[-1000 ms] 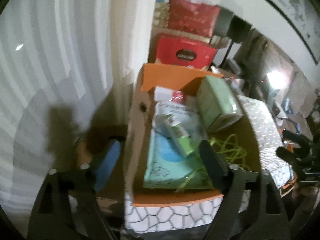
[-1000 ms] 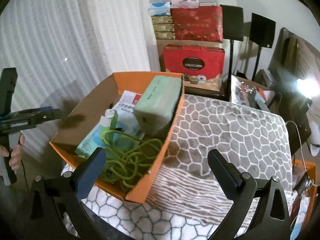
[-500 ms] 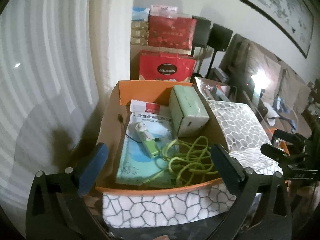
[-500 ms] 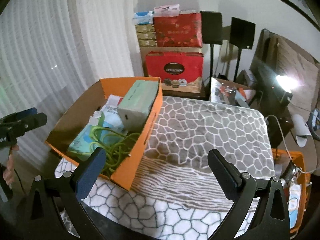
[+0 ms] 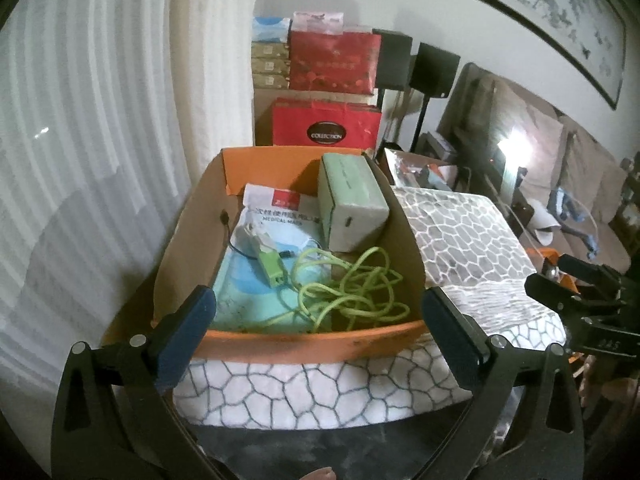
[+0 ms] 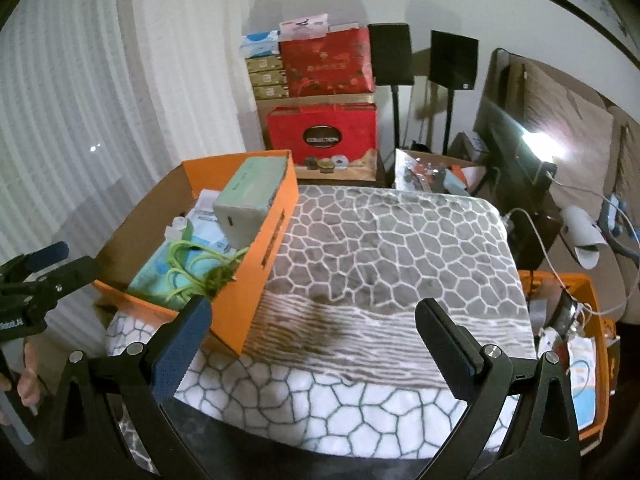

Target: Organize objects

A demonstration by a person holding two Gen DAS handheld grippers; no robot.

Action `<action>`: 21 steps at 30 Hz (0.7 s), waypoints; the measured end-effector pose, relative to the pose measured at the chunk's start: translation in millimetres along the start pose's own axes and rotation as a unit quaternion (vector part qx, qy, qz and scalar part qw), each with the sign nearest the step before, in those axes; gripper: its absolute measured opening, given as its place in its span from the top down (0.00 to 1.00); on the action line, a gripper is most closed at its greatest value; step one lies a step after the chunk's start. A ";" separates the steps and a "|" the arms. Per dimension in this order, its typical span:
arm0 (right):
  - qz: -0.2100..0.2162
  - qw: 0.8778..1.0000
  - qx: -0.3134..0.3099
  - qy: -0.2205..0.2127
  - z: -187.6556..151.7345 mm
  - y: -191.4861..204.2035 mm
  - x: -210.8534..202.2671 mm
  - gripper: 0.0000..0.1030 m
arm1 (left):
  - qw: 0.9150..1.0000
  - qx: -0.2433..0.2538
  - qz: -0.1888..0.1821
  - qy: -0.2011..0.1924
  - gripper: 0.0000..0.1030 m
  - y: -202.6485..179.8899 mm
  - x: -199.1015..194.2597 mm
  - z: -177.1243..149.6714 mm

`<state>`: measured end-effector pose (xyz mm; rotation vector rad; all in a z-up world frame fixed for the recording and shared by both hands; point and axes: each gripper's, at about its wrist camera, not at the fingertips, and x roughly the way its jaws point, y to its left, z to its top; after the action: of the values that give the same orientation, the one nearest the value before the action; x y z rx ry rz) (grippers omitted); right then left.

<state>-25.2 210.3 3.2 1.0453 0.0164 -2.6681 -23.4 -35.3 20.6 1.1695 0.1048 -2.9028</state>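
An orange cardboard box (image 5: 188, 240) sits on the left part of a blanket-covered table (image 5: 472, 240). Inside lie a pale green tissue box (image 5: 352, 204), a blue medical mask pack (image 5: 248, 288), a small green-and-white device (image 5: 268, 260) and a tangled green cable (image 5: 348, 292). My left gripper (image 5: 320, 336) is wide open and empty, hanging in front of the box's near wall. Over the blanket, to the right of the box (image 6: 264, 256), my right gripper (image 6: 314, 342) is open too, with nothing between its fingers. Each gripper shows at the edge of the other's view.
A white curtain (image 5: 100, 160) hangs left of the box. Behind the table, red gift bags (image 6: 322, 140) are stacked on boxes beside two black speakers (image 6: 452, 62). An orange bin (image 6: 592, 344) with loose items stands at the right, a sofa (image 5: 580, 160) beyond it.
The left gripper has drawn back out of the box and its jaws have spread wider. Both views have pulled away, so the box looks smaller and farther off.
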 end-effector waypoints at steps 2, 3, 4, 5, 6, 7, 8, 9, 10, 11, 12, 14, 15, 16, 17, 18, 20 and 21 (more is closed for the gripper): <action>-0.003 1.000 0.000 -0.002 -3.2 -0.8 -3.1 0.01 | 1.000 -0.002 0.001 -0.002 0.00 -2.4 -2.0 -4.5; -0.007 1.000 0.000 -0.004 -5.7 -0.3 -5.2 0.01 | 1.000 -0.003 0.003 -0.004 0.01 -3.4 -3.1 -6.5; -0.009 1.000 0.001 -0.005 -6.6 -0.7 -6.4 0.01 | 1.000 -0.003 0.003 -0.005 0.00 -4.4 -4.2 -7.8; -0.010 1.000 0.002 -0.008 -8.3 -0.8 -8.0 0.01 | 1.000 -0.005 0.001 -0.007 0.00 -5.7 -5.4 -9.6; -0.009 1.000 0.005 -0.011 -10.8 -0.7 -10.6 0.01 | 1.000 -0.006 0.000 -0.009 0.00 -6.7 -6.5 -11.2; -0.010 1.000 0.006 -0.013 -12.4 -0.6 -12.1 0.01 | 1.000 -0.006 0.000 -0.009 0.00 -8.0 -7.0 -12.8; -0.012 1.000 0.006 -0.015 -14.4 -0.6 -14.0 0.01 | 1.000 -0.005 -0.001 -0.009 0.00 -9.6 -7.5 -14.7; -0.016 1.000 0.006 -0.018 -16.1 -0.4 -15.7 0.01 | 1.000 -0.005 -0.002 -0.009 0.00 -10.8 -8.0 -16.4; -0.019 1.000 0.006 -0.020 -17.0 -0.5 -16.6 0.01 | 1.000 -0.005 -0.002 -0.009 0.00 -11.9 -8.1 -18.2; -0.023 1.000 0.005 -0.021 -18.5 -0.1 -17.9 0.01 | 1.000 -0.005 0.001 -0.008 0.00 -13.5 -8.3 -19.9; -0.027 0.999 0.004 -0.023 -20.5 0.1 -19.4 0.01 | 1.000 -0.004 0.001 -0.009 0.00 -14.8 -8.9 -21.9; -0.029 0.999 0.004 -0.024 -23.0 -0.7 -20.9 0.01 | 1.000 -0.002 0.002 -0.008 0.00 -17.8 -9.2 -24.9; -0.029 0.999 0.006 -0.023 -24.9 -1.0 -21.0 0.01 | 1.000 0.000 0.007 -0.008 0.00 -19.7 -8.9 -26.4; -0.029 0.999 0.006 -0.023 -26.0 -1.6 -21.1 0.01 | 1.000 0.003 0.015 -0.007 0.00 -22.0 -9.0 -27.9; -0.029 0.999 0.007 -0.021 -27.1 -2.1 -20.5 0.01 | 1.000 0.007 0.023 -0.006 0.00 -23.5 -8.4 -28.9; -0.028 0.999 0.008 -0.019 -28.5 -2.6 -19.3 0.01 | 1.000 0.009 0.028 -0.005 0.00 -24.8 -7.5 -29.7; -0.027 0.999 0.009 -0.014 -30.7 -3.0 -16.5 0.01 | 1.000 0.010 0.030 -0.001 0.00 -26.4 -5.5 -31.5; -0.028 1.000 0.009 -0.012 -32.2 -3.0 -15.5 0.01 | 1.000 0.010 0.029 -0.001 0.00 -26.3 -5.1 -32.0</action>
<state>6.3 220.6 -10.5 1.0333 0.0156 -2.7351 1.6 -7.0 2.6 1.1518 0.0420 -2.8603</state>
